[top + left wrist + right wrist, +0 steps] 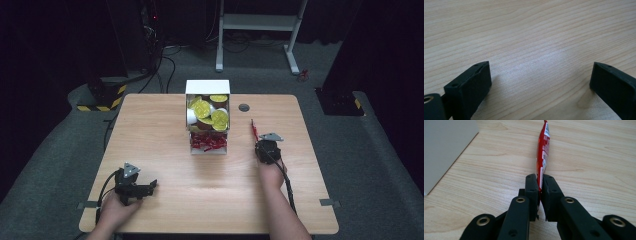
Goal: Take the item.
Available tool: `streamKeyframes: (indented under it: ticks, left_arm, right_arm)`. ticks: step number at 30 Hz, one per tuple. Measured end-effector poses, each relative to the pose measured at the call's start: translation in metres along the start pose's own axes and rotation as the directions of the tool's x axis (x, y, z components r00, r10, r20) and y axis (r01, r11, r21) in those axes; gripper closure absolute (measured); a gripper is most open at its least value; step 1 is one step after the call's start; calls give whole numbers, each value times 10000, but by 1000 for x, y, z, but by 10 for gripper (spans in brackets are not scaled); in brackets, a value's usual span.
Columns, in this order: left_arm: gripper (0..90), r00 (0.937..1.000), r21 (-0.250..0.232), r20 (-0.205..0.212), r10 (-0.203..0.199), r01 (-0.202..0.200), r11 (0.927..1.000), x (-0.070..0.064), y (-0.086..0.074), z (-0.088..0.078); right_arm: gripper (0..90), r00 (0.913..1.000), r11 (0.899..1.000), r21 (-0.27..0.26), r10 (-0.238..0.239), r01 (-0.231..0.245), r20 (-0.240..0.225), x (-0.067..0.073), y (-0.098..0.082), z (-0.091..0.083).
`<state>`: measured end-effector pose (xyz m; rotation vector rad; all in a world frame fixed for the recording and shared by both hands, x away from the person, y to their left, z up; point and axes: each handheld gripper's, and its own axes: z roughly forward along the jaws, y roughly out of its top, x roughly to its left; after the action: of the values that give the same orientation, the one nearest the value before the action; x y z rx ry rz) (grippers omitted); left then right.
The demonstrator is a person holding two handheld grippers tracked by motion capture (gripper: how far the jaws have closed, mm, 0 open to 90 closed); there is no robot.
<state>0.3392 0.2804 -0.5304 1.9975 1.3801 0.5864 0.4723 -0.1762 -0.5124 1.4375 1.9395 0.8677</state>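
Your left gripper (pixel 151 186) and right gripper (pixel 261 146) were black, each with a grey three-cornered plate, brass-ringed screw holes and a trailing black cable.

Matt pale wood-grain table (pixel 529 37); glossy red foil-like sachet (pixel 543 150); matt black fingers (pixel 532 185).

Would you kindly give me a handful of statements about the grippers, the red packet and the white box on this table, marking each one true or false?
1. The right gripper is shut on a thin red packet. True.
2. The left gripper holds a yellow-lidded cup. False: its jaws stand wide apart over bare wooden table, with nothing between them.
3. The white box stands near the far middle of the table and holds yellow-lidded cups in its upper compartment. True.
4. The lower compartment of the box holds blue packets. False: the red packets there are red.
5. In the high view, the red packet lies to the right of the box. True.
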Motion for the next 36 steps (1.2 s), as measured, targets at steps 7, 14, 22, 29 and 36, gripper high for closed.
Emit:
streamKeyframes:
  ticks: [7,14,22,29,36]
  left_arm:
    - [40,10000,-6,-8,10,-10,10000,0,0,0]
    - [40,10000,-7,-11,16,-16,10000,0,0,0]
    - [40,10000,-8,-10,13,-13,10000,0,0,0]
    - [40,10000,-5,-12,19,-19,10000,0,0,0]
    - [40,10000,-2,-19,49,-49,10000,0,0,0]
  right_arm:
    - [802,9999,9999,105,36,-34,-162,4,-1,3]
    - [741,9974,9997,-224,76,-93,-712,11,5,-5]
    - [678,9931,9991,-427,-88,38,-1169,17,7,-22]
    - [433,9867,9981,-607,14,-114,-1625,18,0,-44]
    - [271,9833,9982,-588,34,-143,-1820,15,-17,-60]
